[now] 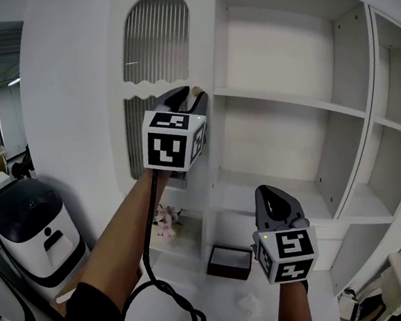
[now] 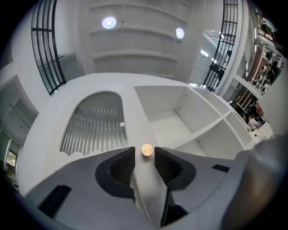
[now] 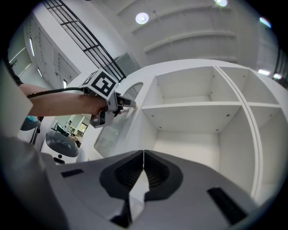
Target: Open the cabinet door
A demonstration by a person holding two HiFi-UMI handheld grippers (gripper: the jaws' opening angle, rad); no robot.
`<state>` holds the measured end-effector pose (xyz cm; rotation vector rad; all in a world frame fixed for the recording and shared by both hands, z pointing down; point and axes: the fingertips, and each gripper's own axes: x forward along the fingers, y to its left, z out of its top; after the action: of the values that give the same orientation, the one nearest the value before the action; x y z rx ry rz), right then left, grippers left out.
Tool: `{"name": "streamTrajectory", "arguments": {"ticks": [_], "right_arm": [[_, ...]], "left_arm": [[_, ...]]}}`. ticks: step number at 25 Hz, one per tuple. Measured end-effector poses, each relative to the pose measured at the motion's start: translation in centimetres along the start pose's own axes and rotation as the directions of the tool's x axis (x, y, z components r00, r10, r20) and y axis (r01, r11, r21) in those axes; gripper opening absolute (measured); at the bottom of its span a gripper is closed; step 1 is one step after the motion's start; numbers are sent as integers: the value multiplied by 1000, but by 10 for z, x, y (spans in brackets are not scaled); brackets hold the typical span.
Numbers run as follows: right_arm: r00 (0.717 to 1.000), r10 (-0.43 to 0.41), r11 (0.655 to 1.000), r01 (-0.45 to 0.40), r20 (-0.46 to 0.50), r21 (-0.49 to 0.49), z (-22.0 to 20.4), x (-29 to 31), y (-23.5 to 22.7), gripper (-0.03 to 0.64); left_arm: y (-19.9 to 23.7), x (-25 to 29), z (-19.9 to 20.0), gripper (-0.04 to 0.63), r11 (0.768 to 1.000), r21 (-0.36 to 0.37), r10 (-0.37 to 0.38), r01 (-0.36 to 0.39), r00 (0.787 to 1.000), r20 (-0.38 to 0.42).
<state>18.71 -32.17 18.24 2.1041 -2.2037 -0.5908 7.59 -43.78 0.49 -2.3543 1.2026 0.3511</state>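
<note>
The white cabinet door (image 1: 154,39) has an arched ribbed-glass panel and a small round brass knob (image 1: 196,90) near its right edge. My left gripper (image 1: 187,94) is raised to that knob. In the left gripper view the knob (image 2: 147,150) sits between the tips of the left gripper (image 2: 144,153), with a thin gap on each side, so the jaws are open around it. My right gripper (image 1: 270,191) hangs lower, in front of the bottom shelf, pointing up. In the right gripper view the right gripper (image 3: 143,153) has its jaws closed together on nothing.
Bare white shelves (image 1: 287,103) fill the cabinet to the right of the door. A dark box (image 1: 229,262) and pink flowers (image 1: 166,221) lie at the bottom. White-and-black machines (image 1: 32,226) stand at the left. A black cable (image 1: 160,283) hangs from the left gripper.
</note>
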Motion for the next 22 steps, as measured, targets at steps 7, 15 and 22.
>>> {"name": "streamTrajectory", "arguments": {"ticks": [7, 15, 22], "right_arm": [[999, -32, 999, 32, -23, 2, -14, -1, -19, 20], [999, -25, 999, 26, -47, 19, -28, 3, -15, 20], [998, -17, 1000, 18, -64, 21, -39, 2, -12, 20]], "left_arm": [[2, 11, 1, 126, 1000, -7, -1, 1, 1000, 15], [-2, 14, 2, 91, 1000, 20, -14, 14, 1000, 16], [-2, 6, 5, 87, 999, -13, -38, 38, 999, 28]]}}
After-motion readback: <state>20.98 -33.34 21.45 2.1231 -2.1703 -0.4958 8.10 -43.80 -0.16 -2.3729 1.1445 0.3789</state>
